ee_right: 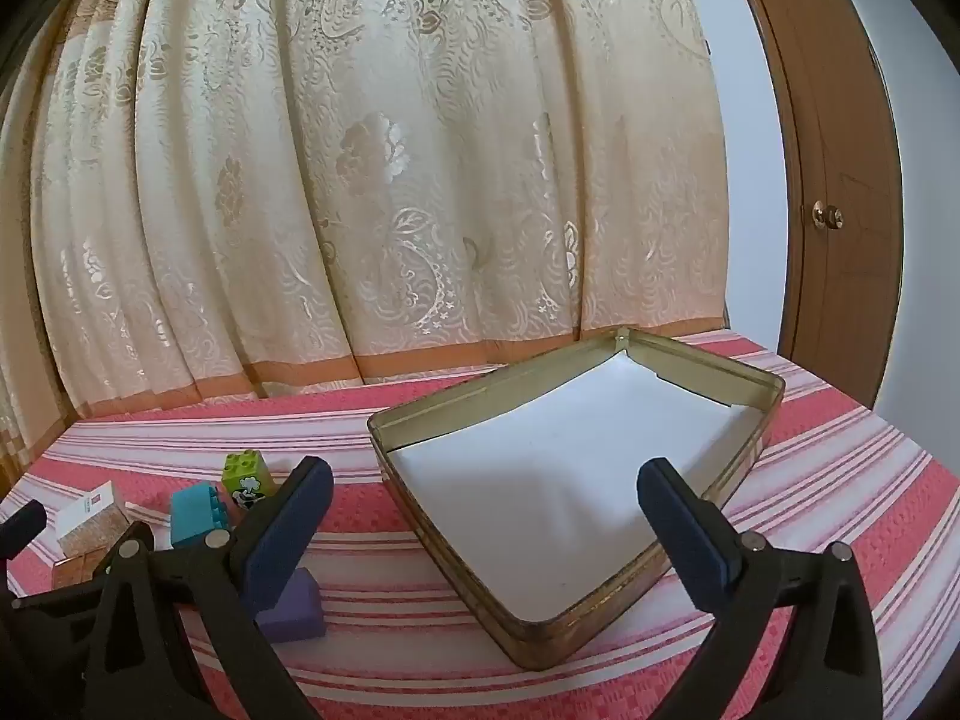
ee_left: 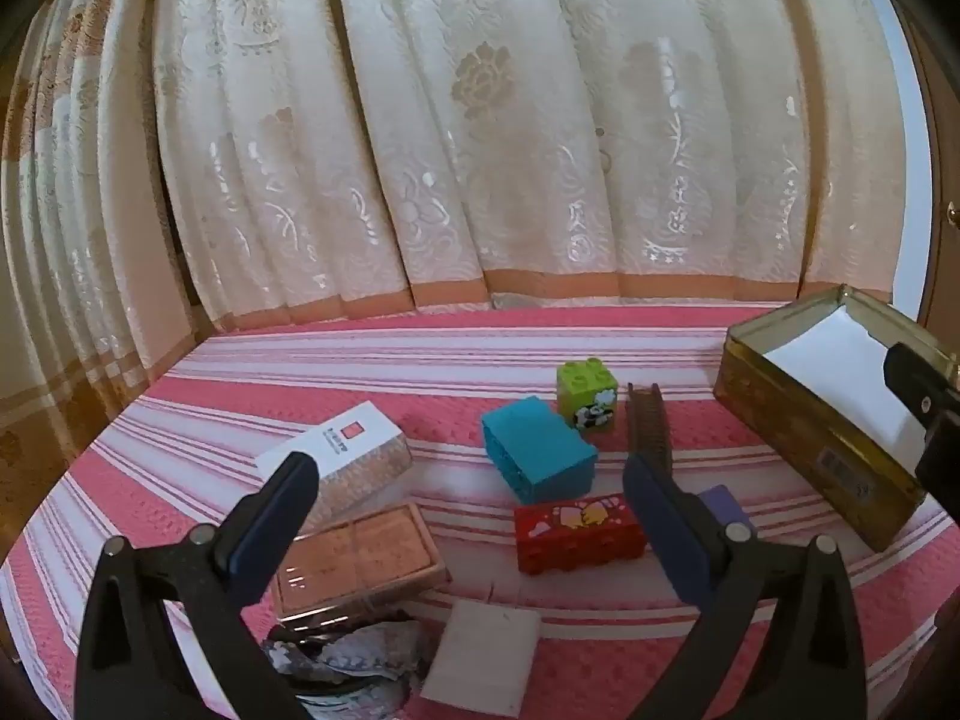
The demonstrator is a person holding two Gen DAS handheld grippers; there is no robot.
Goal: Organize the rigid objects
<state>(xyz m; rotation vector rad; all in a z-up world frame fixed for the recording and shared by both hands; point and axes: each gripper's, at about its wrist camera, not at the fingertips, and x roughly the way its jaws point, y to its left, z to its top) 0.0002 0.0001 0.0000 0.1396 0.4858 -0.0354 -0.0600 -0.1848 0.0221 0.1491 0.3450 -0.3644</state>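
My left gripper (ee_left: pixel 468 480) hangs open over a scatter of small things on the pink striped cloth (ee_left: pixel 420 360): a teal brick (ee_left: pixel 537 450), a green panda brick (ee_left: pixel 587 395), a red brick (ee_left: pixel 579 533), a brown comb (ee_left: pixel 648 423), a purple block (ee_left: pixel 726 507), a white box (ee_left: pixel 345 456), a copper tin (ee_left: pixel 360 558) and a white card (ee_left: pixel 486 654). My right gripper (ee_right: pixel 486 486) is open above the near end of the gold tin (ee_right: pixel 420 516), which holds only a white liner (ee_right: pixel 558 468). The purple block (ee_right: pixel 294 606) lies beside its left finger.
A cream curtain (ee_left: pixel 480 120) hangs right behind the table's far edge. Crumpled foil wrapping (ee_left: pixel 354 660) lies at the near edge. A wooden door (ee_right: pixel 840 180) stands at the right. The gold tin (ee_left: pixel 810 420) sits at the table's right end.
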